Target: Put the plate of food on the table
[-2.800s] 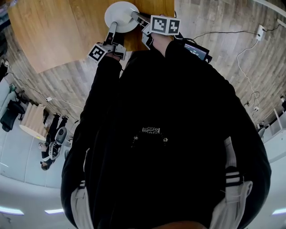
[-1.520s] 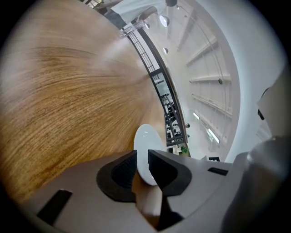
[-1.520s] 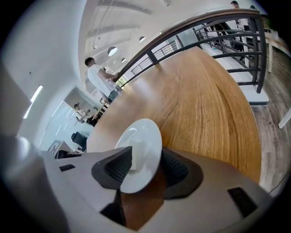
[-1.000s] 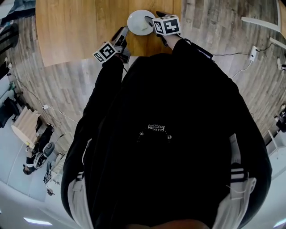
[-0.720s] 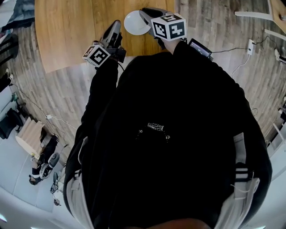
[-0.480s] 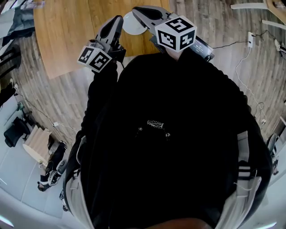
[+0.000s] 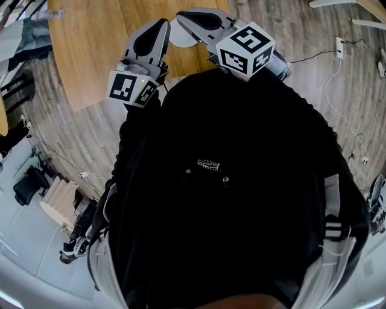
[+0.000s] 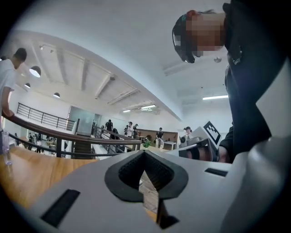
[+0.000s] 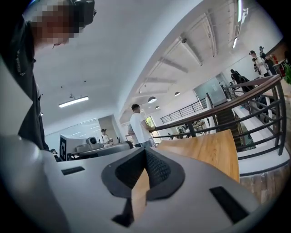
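Seen from the head view, the white plate (image 7: 181, 37) sits on the wooden table (image 7: 90, 42) close to its near edge, and no gripper touches it. Its near side is partly covered by the right gripper (image 7: 187, 17), which is held above it, so whether food lies on the plate cannot be told. The left gripper (image 7: 158, 27) is raised just beside it to the left, over the table's edge. Each gripper's marker cube, left (image 7: 132, 88) and right (image 7: 244, 48), stands in front of the person's black top (image 7: 229, 181). Both gripper views look out roughly level across a bright hall. In the left gripper view the two jaws meet tip to tip, with only a slit of wood grain showing between their dark pads (image 8: 159, 172) and nothing held. The right gripper view shows the same: jaws pressed together and empty, the tabletop beyond them, and a person in a white shirt (image 9: 138, 125) standing farther off.
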